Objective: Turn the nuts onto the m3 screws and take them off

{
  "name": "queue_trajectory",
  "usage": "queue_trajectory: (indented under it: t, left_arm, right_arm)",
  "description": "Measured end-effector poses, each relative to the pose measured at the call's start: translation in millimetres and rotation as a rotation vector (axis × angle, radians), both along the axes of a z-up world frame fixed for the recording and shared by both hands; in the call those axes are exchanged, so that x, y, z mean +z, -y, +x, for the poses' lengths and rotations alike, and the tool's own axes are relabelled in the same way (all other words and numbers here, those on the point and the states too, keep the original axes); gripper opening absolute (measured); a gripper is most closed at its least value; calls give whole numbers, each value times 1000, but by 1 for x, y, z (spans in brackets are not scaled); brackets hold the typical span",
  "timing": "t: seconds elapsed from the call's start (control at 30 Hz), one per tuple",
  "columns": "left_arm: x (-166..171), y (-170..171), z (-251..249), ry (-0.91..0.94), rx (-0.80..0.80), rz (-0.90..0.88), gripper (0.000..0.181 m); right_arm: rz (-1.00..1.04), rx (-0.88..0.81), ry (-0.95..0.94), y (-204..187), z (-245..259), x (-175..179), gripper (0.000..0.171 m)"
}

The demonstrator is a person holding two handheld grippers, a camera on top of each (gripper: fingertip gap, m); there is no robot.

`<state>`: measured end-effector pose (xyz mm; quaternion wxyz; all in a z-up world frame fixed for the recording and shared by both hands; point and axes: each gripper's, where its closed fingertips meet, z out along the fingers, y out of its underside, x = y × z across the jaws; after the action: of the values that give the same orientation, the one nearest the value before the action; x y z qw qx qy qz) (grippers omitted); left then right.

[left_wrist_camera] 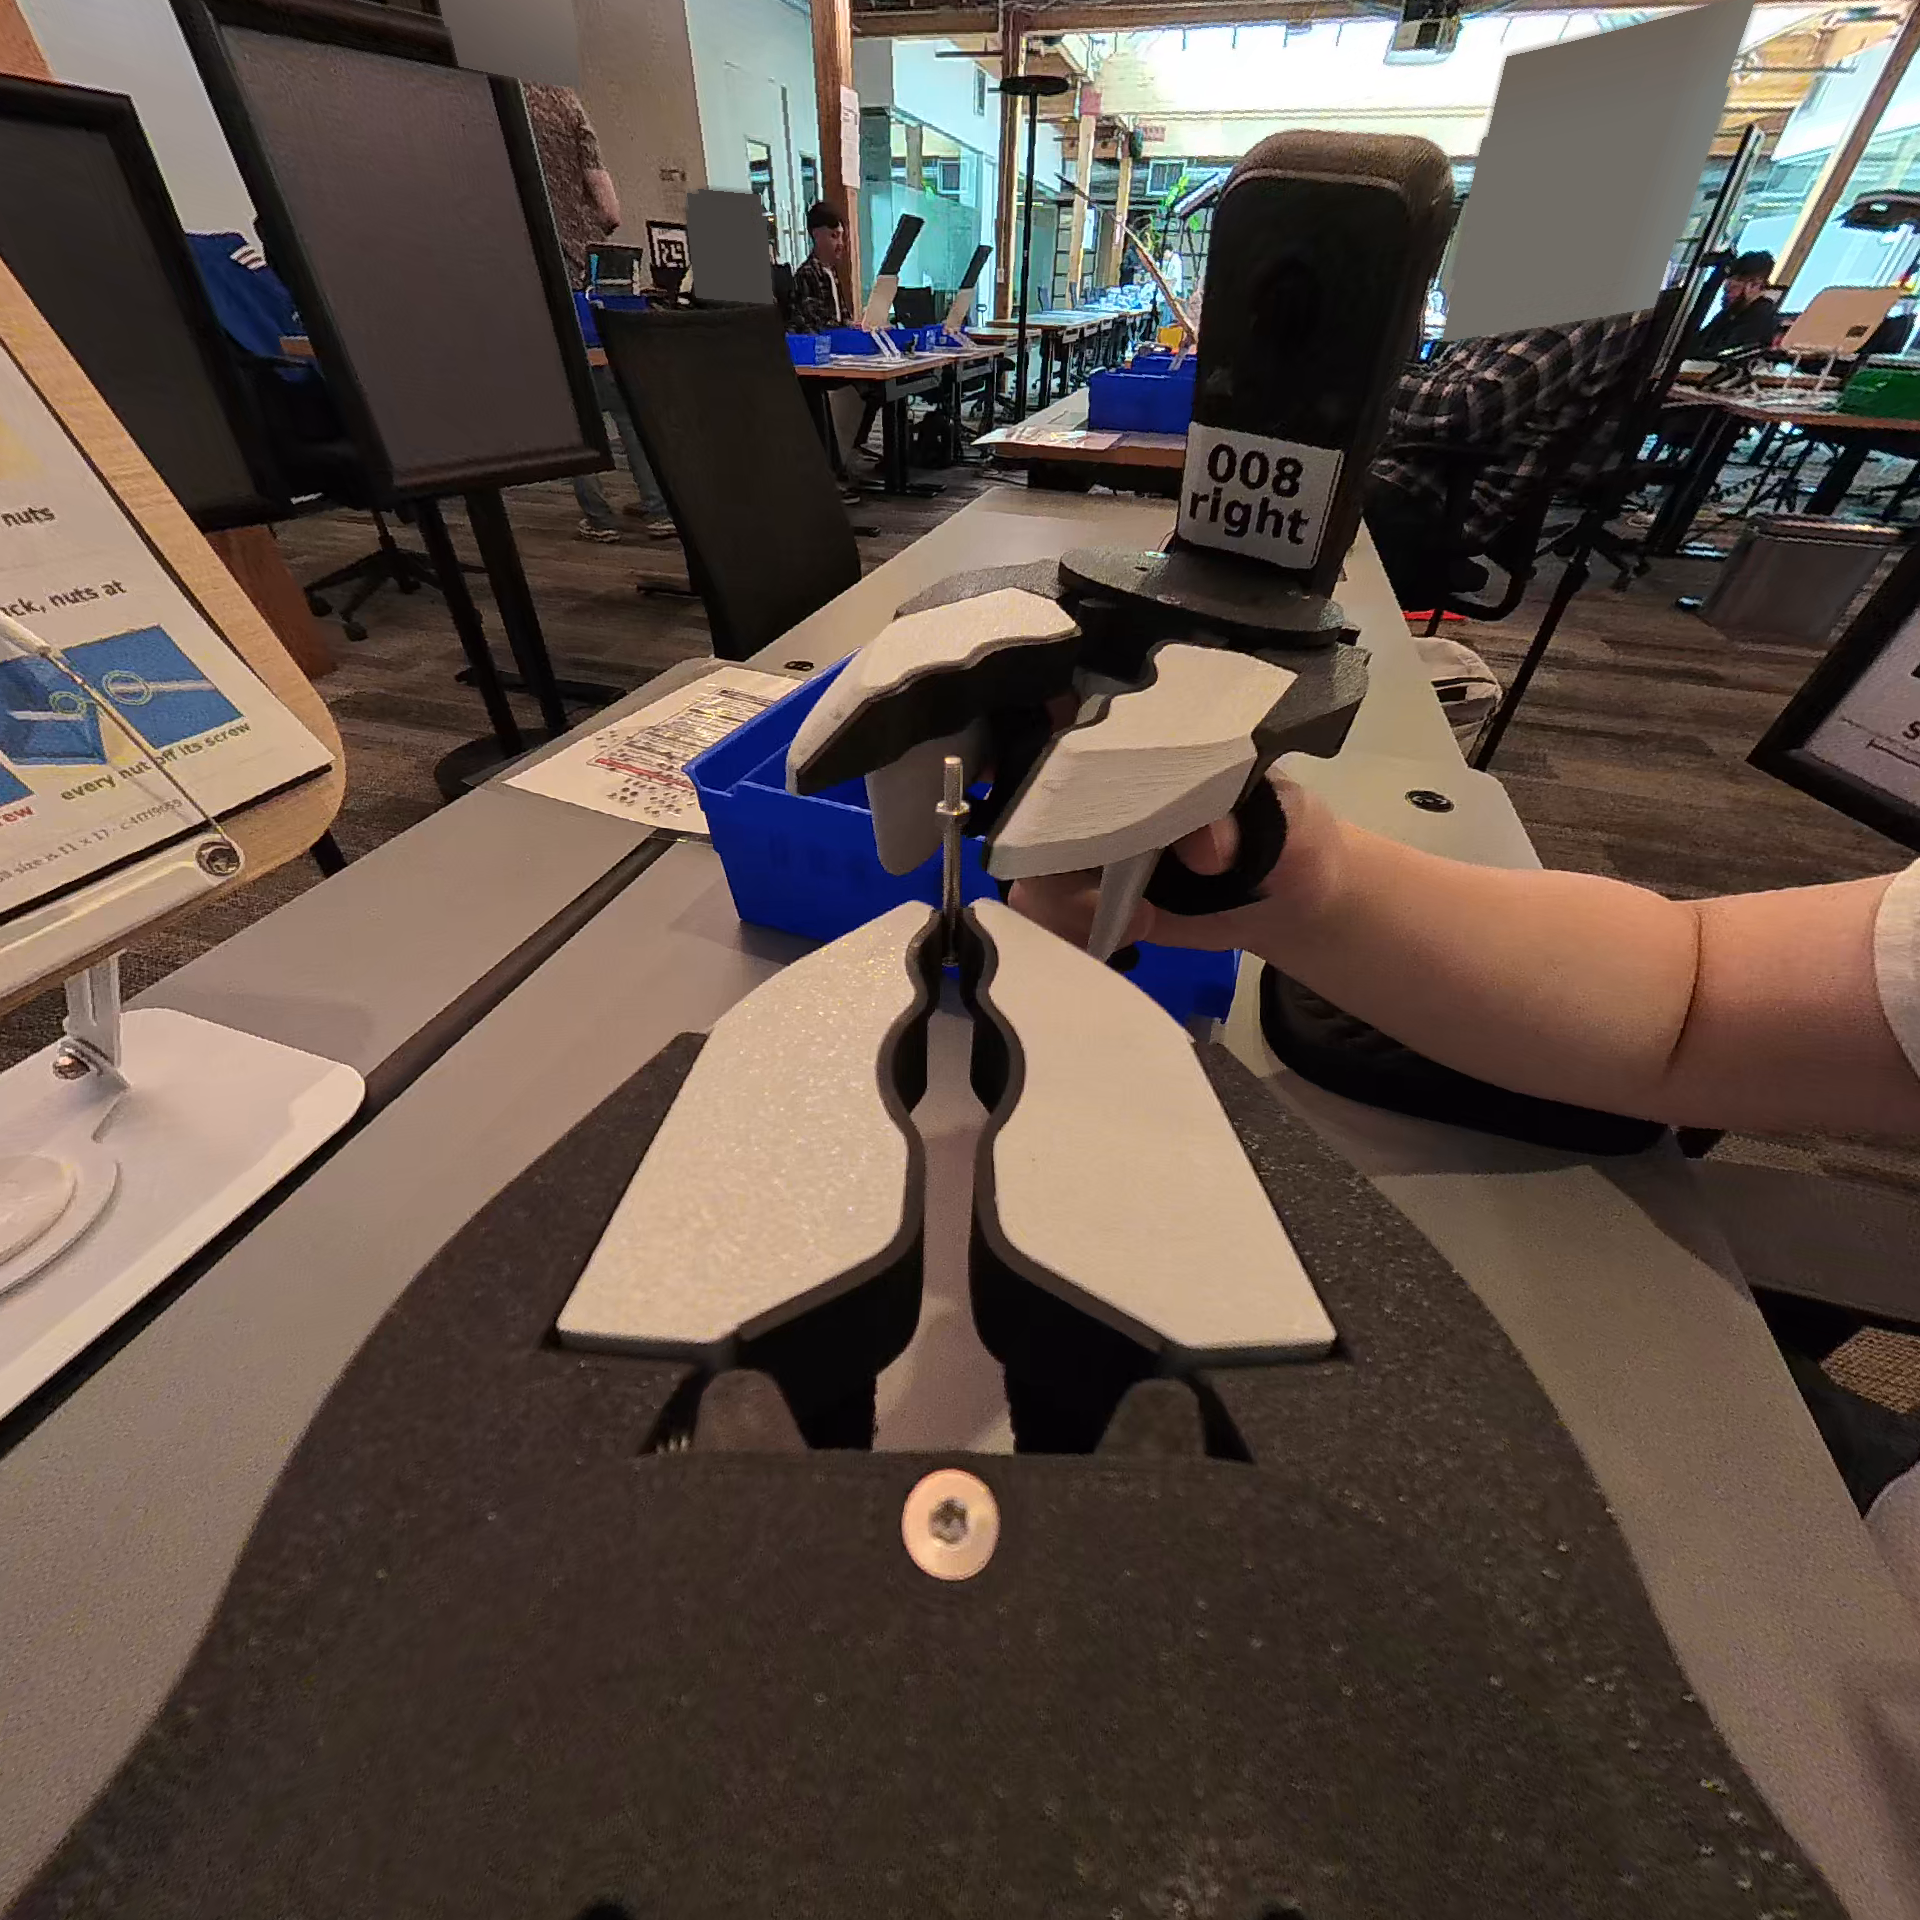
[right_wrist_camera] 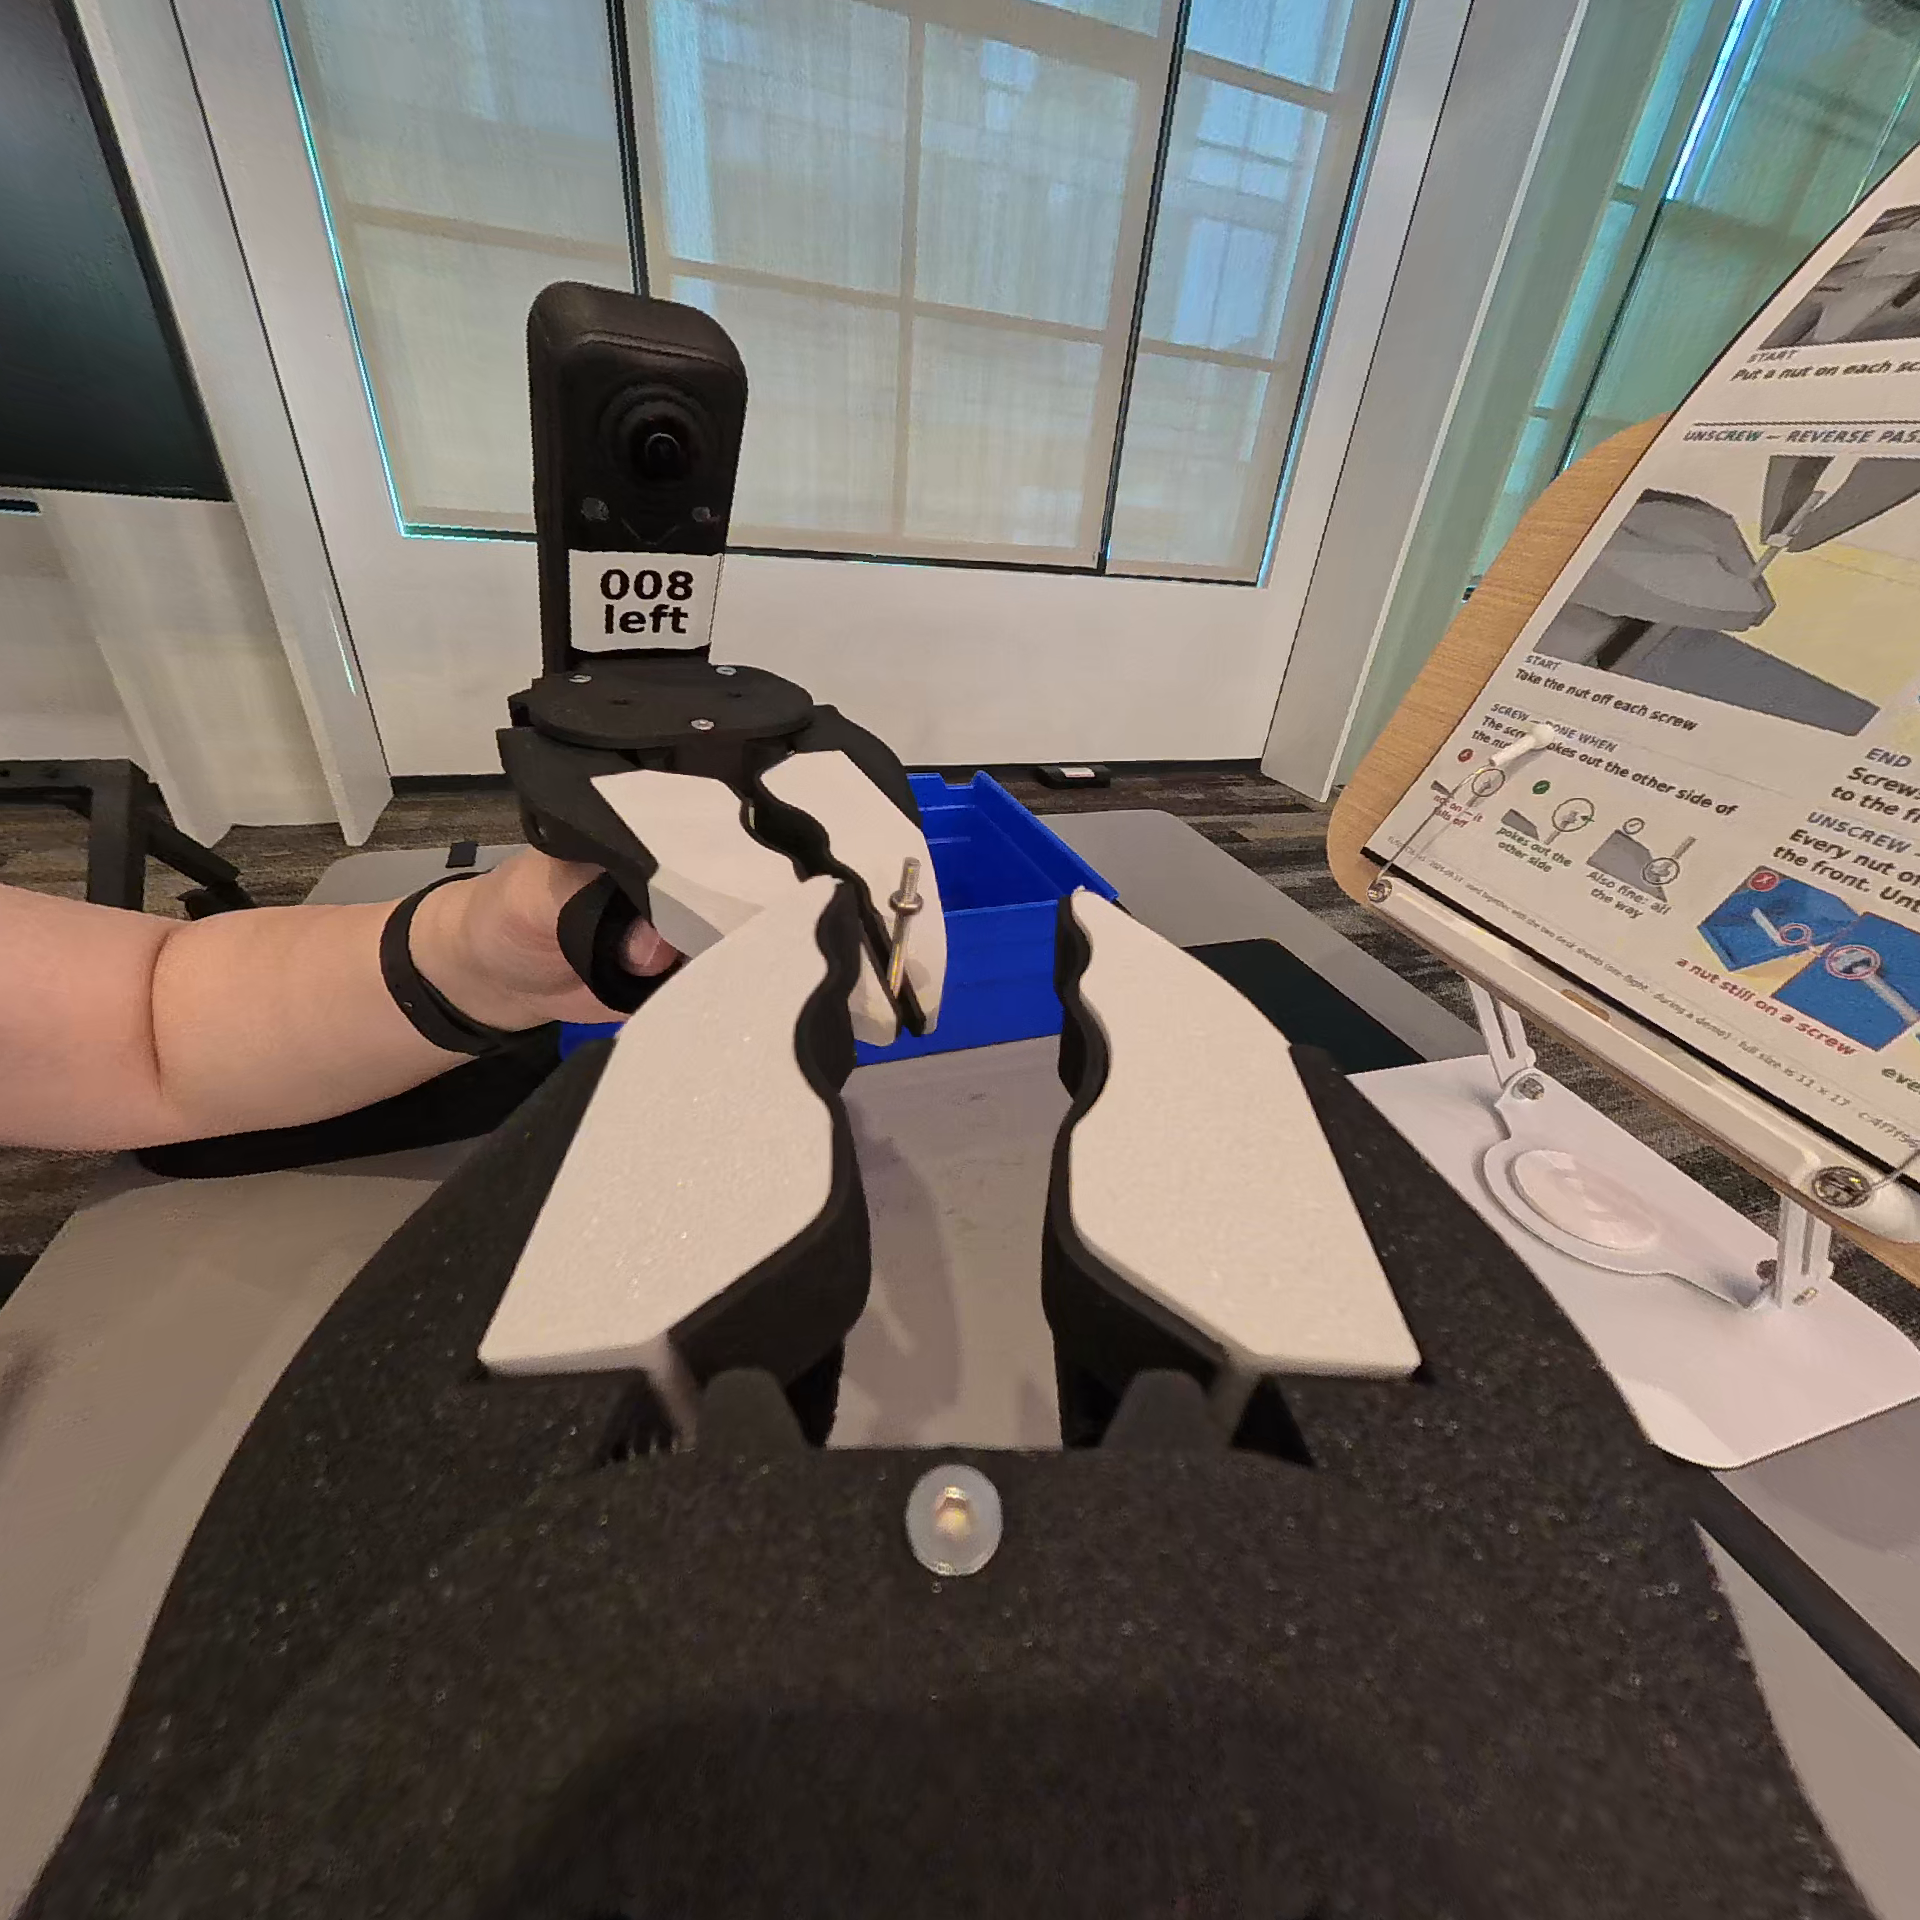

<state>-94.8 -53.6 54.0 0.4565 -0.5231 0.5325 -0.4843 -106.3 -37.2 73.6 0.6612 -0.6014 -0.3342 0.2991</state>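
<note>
Screw (left_wrist_camera: 950, 862) upright in left tool (left_wrist_camera: 951, 920)

Count, both wrist views.

Grippers: 2. The left gripper (left_wrist_camera: 951, 914) has its tips pinched on the screw; the right gripper (right_wrist_camera: 951, 914) has its fingers spread apart.

Screws: 1, an upright screw (left_wrist_camera: 952, 862).

Nuts: 1, a nut (left_wrist_camera: 952, 808) sitting on the shank near the upper end.

Bins: 1 blue bin (left_wrist_camera: 790, 831) on the table.

Instruction boards: 1 instruction board (right_wrist_camera: 1704, 727) on a white stand.

Paper sheets flat on the table: 1 printed sheet (left_wrist_camera: 665, 743), beside the bin.

Hands holding grippers: 2.
</note>
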Motion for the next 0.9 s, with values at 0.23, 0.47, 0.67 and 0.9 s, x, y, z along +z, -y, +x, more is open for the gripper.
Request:
queue_trajectory:
  t: [0.23,0.47,0.67,0.9]
  left_arm:
    - [0,2,1,1,-7,-3,2]
    - [0,2,1,5,-5,0,2]
    - [2,2,0,16,-11,-16,2]
    - [3,4,0,20,-24,-31,2]
  right_arm:
    - [-7,4,-11,-1,2,0,35]
    - [-7,5,-16,-1,6,2,35]
    - [-7,15,-15,0,10,3,35]
    - [-3,37,-23,5,5,6,36]
